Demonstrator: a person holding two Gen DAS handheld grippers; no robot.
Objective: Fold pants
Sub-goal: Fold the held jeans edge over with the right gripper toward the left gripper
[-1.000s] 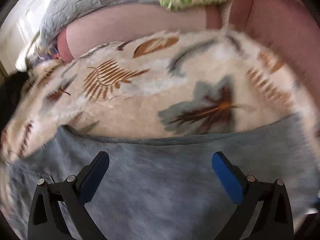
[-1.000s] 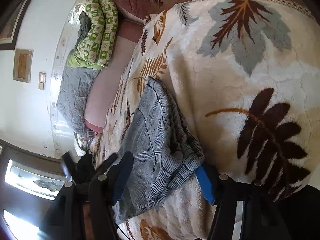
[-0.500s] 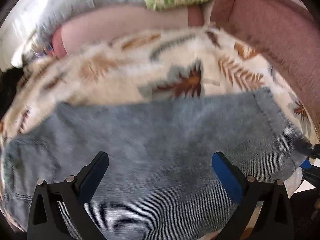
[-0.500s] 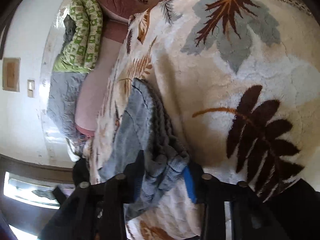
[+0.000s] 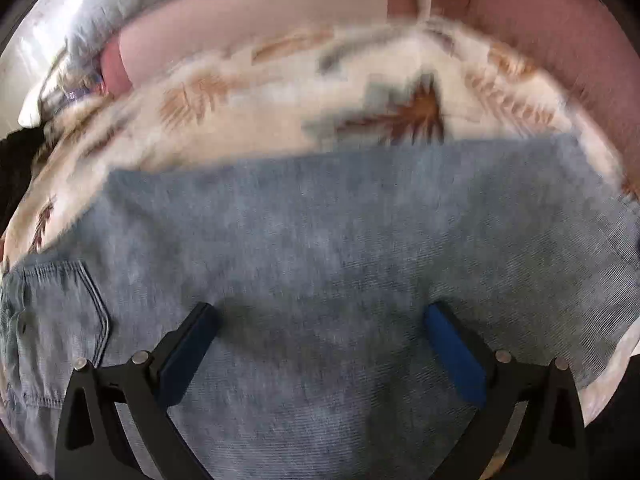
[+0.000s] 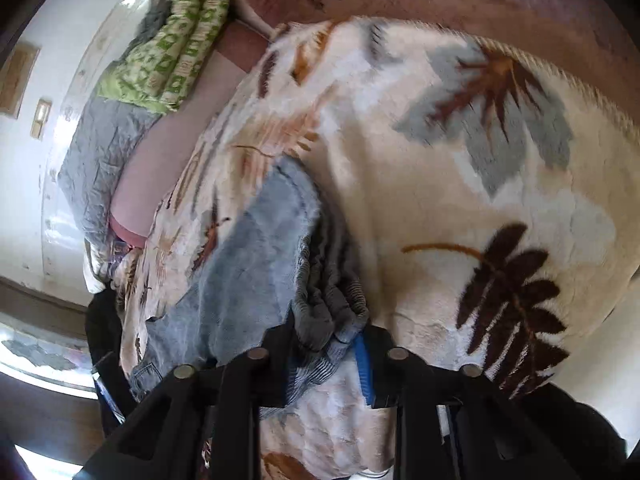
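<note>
Since a second ago the right claw [image 6: 326, 354] has closed from a wide spread down onto the bunched end of the pants [image 5: 320, 280], and in the left view more of the denim has slid into frame, so the stitched back pocket [image 5: 60, 320] now shows at the left edge.

The pants are pale blue-grey denim with a fine ribbed weave, folded into a broad flat panel lying on the blanket [image 6: 460, 220]. That blanket is plush and cream, printed with brown and grey leaf shapes, and edged with a corded trim on its far side (the left view is motion-blurred, so its pattern smears there). Beyond the blanket lie a pink sheet [image 5: 240, 20], a crinkled grey quilt [image 6: 100, 160] and a green patterned quilt [image 6: 172, 40].

The right claw is clenched on the thick, layered edge of the pants, fabric pleats bulging out between its blue pads. The left claw [image 5: 320, 328] hangs spread wide over the middle of the denim panel, gripping nothing; whether its tips touch the cloth I cannot tell.
</note>
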